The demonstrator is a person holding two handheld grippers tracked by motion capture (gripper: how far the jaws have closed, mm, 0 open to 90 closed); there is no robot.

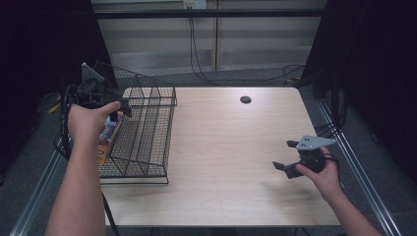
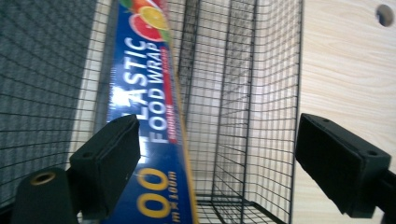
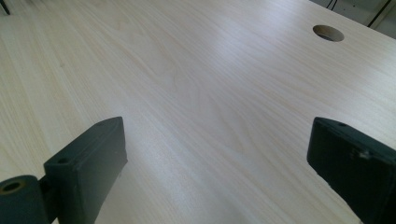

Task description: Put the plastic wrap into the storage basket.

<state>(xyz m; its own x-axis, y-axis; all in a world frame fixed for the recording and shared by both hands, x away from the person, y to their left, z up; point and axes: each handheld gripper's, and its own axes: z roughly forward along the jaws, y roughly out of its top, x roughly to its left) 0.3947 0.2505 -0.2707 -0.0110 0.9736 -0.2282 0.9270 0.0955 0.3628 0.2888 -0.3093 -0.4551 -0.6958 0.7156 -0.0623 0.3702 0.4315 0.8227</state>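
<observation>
Plastic food wrap box lies in the wire basket at the table's left edge. Your left gripper hovers above the box, jaws spread and gripping nothing. Your right gripper hangs over bare wood, well apart, jaws wide and empty.

Tabletop: pale wood-grain laminate, smooth, with a soft sheen. Basket: thin black wire mesh, metal by the look of it. Food wrap box: printed cardboard, glossy. Left claw pads: black, matt, rubbery-looking.
</observation>
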